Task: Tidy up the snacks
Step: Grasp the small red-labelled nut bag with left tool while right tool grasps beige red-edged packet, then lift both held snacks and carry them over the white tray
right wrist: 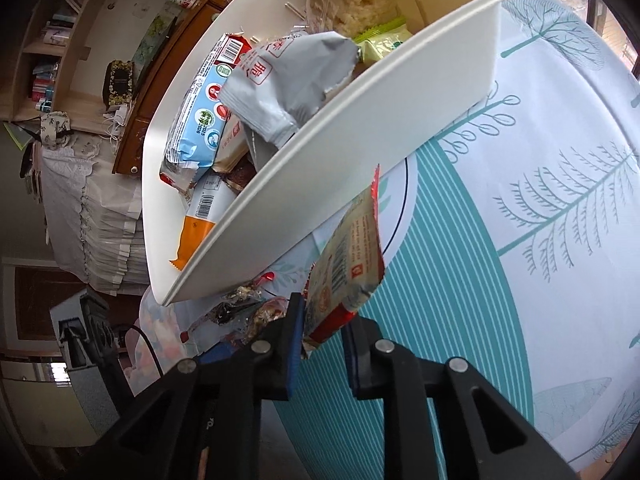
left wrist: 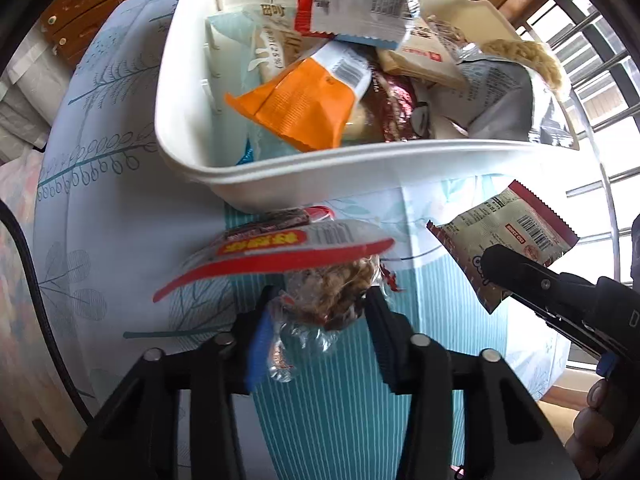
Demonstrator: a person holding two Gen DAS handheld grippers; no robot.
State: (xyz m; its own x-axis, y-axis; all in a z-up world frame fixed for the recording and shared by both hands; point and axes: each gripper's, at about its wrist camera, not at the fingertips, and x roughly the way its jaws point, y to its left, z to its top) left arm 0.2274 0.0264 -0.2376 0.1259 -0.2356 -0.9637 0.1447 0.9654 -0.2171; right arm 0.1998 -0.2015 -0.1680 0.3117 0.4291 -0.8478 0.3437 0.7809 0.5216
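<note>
A white bin (left wrist: 320, 168) full of snack packets stands on the patterned tablecloth; it also shows in the right wrist view (right wrist: 320, 184). My left gripper (left wrist: 320, 312) is shut on a clear-wrapped brown snack with a red and white label (left wrist: 280, 252), held just in front of the bin's near wall. My right gripper (right wrist: 320, 332) is shut on a beige packet with red edges (right wrist: 352, 256), held beside the bin's wall. That packet (left wrist: 508, 232) and the right gripper (left wrist: 520, 272) show at the right of the left wrist view.
The bin holds an orange packet (left wrist: 300, 112), a grey packet (right wrist: 288, 80), a blue and white packet (right wrist: 200, 120) and others. A wooden cabinet (left wrist: 80, 8) stands behind the table. Window bars (left wrist: 600, 100) are at the right.
</note>
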